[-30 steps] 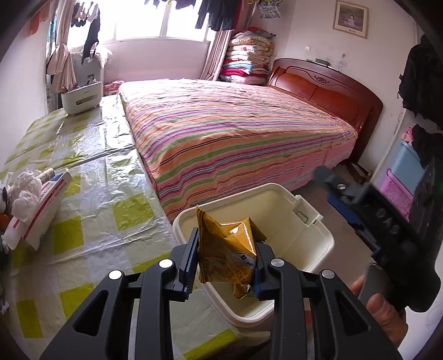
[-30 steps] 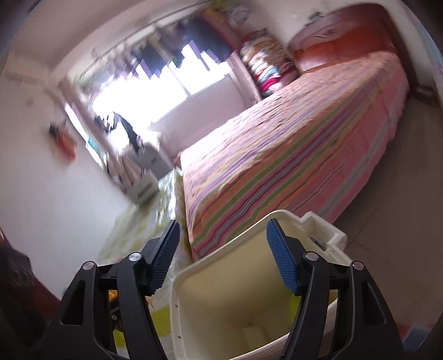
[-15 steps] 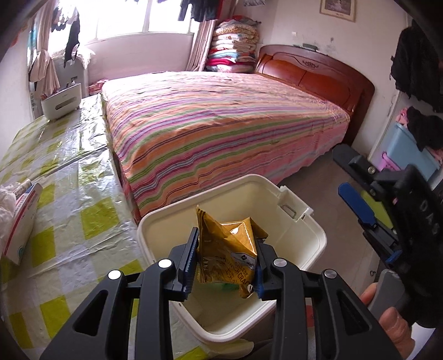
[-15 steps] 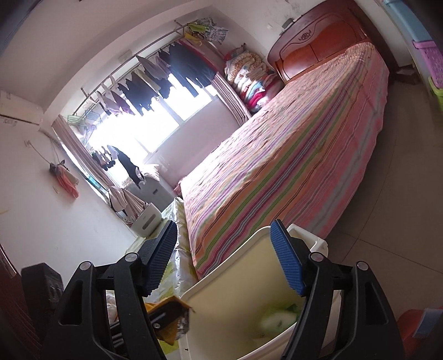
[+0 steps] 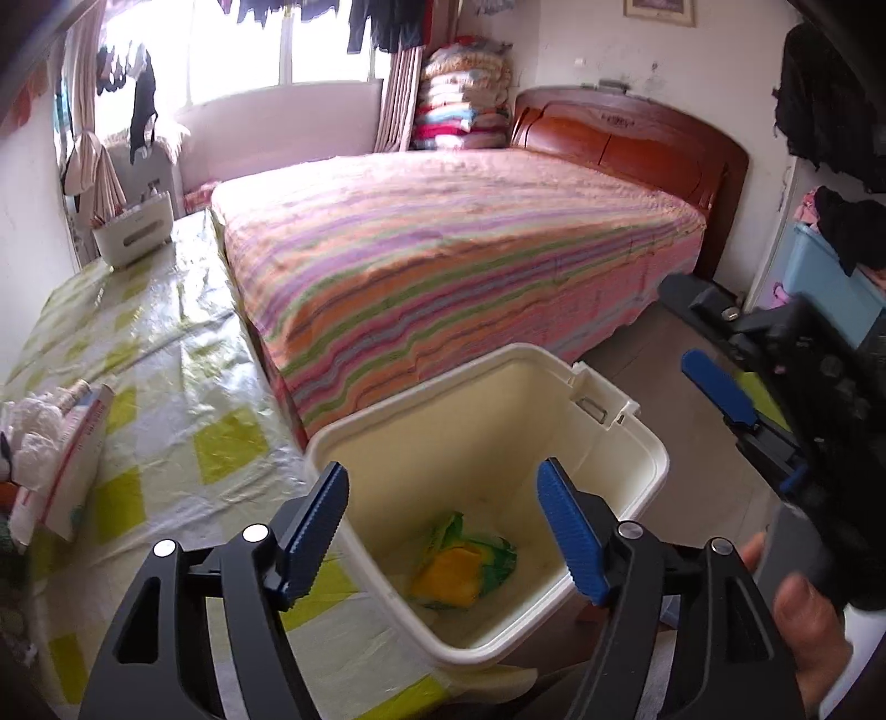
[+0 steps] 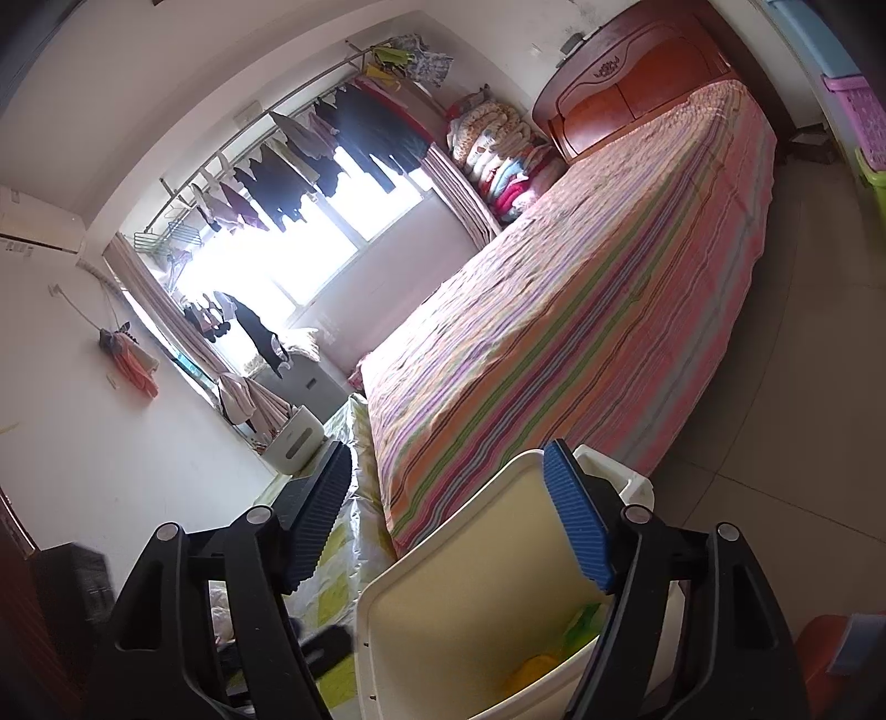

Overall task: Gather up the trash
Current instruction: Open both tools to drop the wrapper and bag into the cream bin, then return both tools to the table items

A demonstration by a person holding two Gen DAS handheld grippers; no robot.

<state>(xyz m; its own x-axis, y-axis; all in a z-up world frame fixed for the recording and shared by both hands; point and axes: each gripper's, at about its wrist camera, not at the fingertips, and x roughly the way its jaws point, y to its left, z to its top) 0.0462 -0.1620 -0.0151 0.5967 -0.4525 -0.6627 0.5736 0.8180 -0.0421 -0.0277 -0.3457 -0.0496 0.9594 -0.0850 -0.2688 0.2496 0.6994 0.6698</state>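
Definitely someone's home bedroom, lived-in one. Big bed (image 5: 459, 243) with striped sheet taking up most of room, carved wooden headboard (image 5: 637, 149) standing against wall. Folded quilts (image 5: 465, 99) piling up in corner by window. Laundry (image 6: 332, 144) hanging on rail across bright window, curtains (image 5: 396, 99) hanging at sides. Framed picture (image 5: 659, 11) hanging above headboard. Table (image 5: 144, 354) with yellow-checked plastic cover sitting right beside bed. Plastic storage boxes (image 5: 825, 288) stacking along far wall, dark clothes (image 5: 830, 111) hanging above.
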